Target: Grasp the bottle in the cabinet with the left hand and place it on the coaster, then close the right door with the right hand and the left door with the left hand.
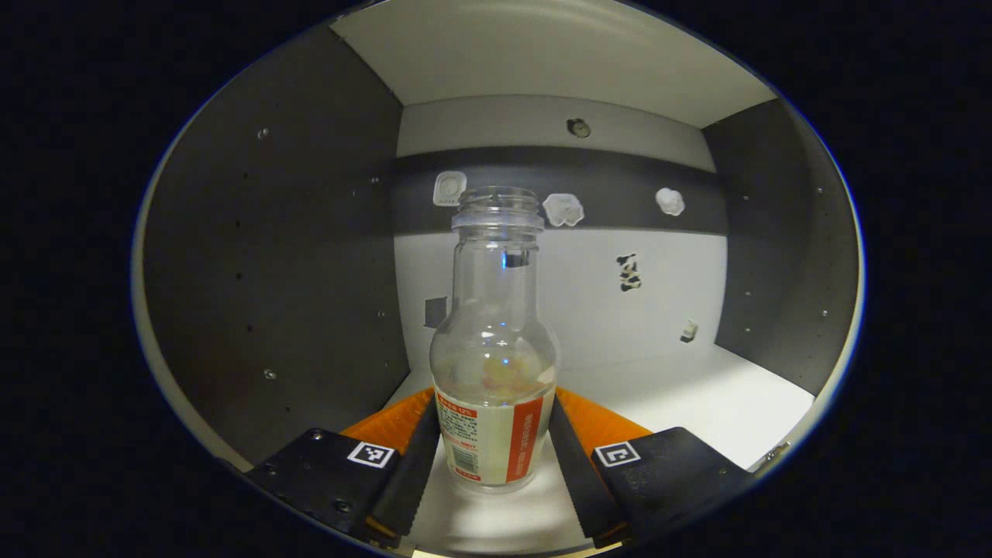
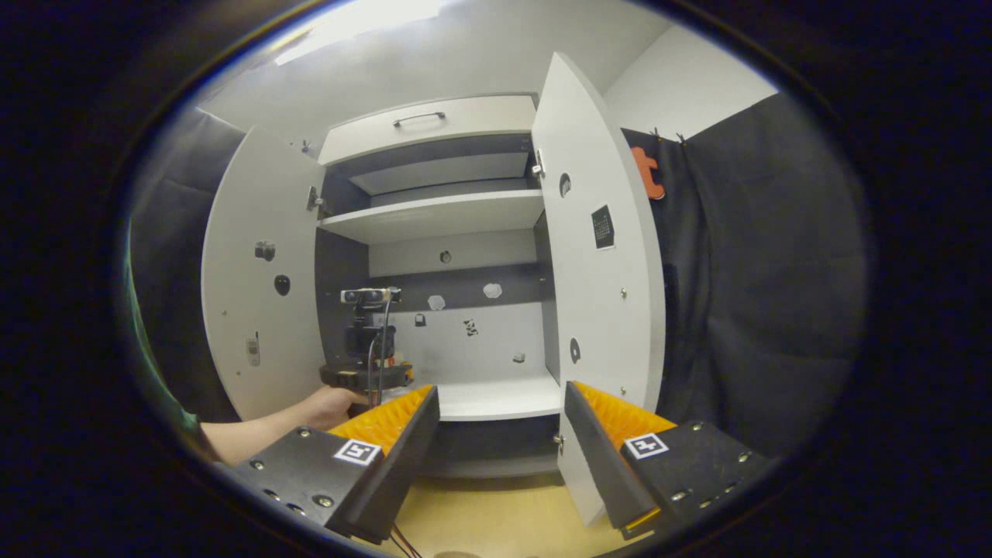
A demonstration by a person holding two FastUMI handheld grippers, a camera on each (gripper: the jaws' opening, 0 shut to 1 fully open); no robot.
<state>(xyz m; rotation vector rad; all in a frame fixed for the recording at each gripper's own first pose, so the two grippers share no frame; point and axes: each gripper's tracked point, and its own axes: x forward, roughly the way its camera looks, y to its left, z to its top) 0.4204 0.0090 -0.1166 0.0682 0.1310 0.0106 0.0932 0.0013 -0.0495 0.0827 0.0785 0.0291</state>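
Note:
A clear, uncapped bottle [image 1: 496, 341] with a white and orange label stands upright on the cabinet's white lower shelf [image 1: 697, 403]. My left gripper [image 1: 496, 403] is open inside the cabinet. Its fingers [image 1: 418, 442] flank the labelled lower part of the bottle, very close to both sides. In the right gripper view that left gripper [image 2: 364, 376] is seen at the shelf's left end, held by a hand [image 2: 325, 403]. My right gripper [image 2: 502, 395] hangs open in front of the cabinet with nothing between its fingers. The left door [image 2: 256, 294] and right door [image 2: 597, 271] both stand open.
The grey side walls [image 1: 271, 271] of the compartment close in on both sides of the bottle. Small stickers [image 1: 563, 209] dot the back wall. An upper shelf [image 2: 434, 213] and a drawer [image 2: 426, 124] sit above. A wooden surface [image 2: 496, 511] lies below my right gripper.

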